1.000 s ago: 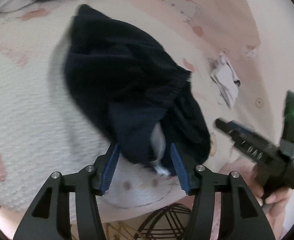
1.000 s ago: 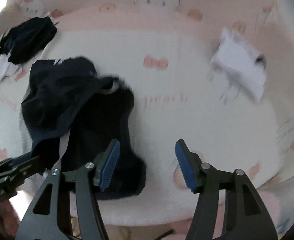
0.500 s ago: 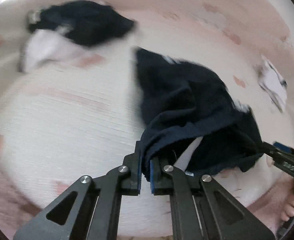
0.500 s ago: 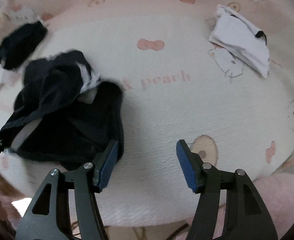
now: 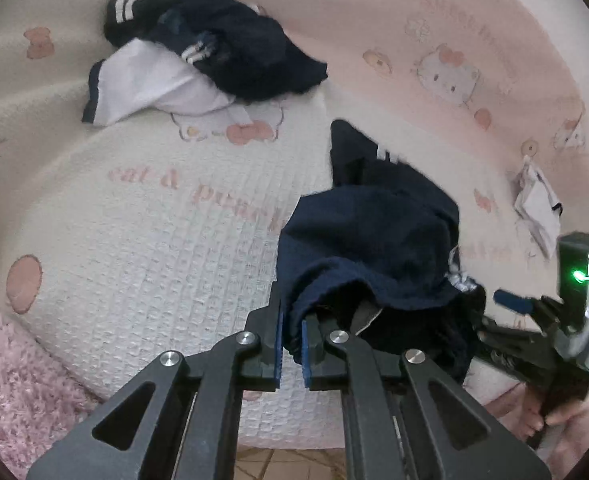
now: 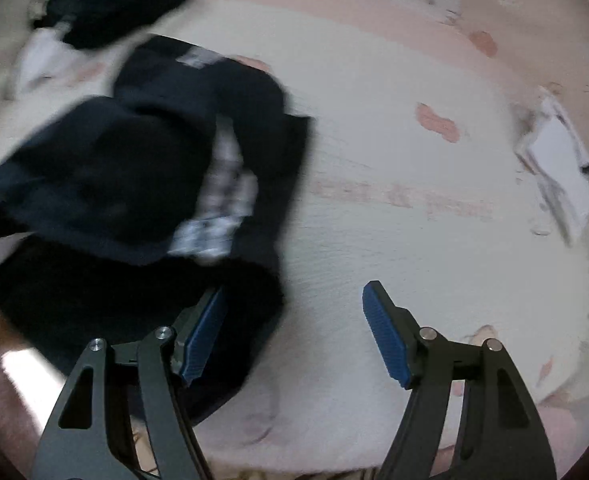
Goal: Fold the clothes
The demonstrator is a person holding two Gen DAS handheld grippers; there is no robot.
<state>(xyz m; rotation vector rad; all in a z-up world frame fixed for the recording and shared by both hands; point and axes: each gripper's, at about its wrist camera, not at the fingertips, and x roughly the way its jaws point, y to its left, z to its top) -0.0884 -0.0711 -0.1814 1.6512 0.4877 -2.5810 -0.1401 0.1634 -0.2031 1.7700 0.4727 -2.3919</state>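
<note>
A crumpled navy garment (image 5: 374, 240) lies on the white and pink blanket (image 5: 142, 248). My left gripper (image 5: 291, 340) is shut on its near hem and lifts that edge. In the right wrist view the same garment (image 6: 134, 184) fills the left half, blurred, with a pale lining showing. My right gripper (image 6: 294, 336) is open, its left finger over the garment's near right edge, holding nothing. It also shows in the left wrist view (image 5: 534, 320) at the right, beside the garment.
A heap of navy and white clothes (image 5: 198, 64) lies at the far left of the bed. A folded white garment (image 6: 554, 160) lies at the far right. A fluffy pink rug (image 5: 18, 384) borders the blanket's near edge.
My left gripper closed on the garment's hem and pulled it up and back. My right gripper moved left, closer to the garment's near edge, staying open.
</note>
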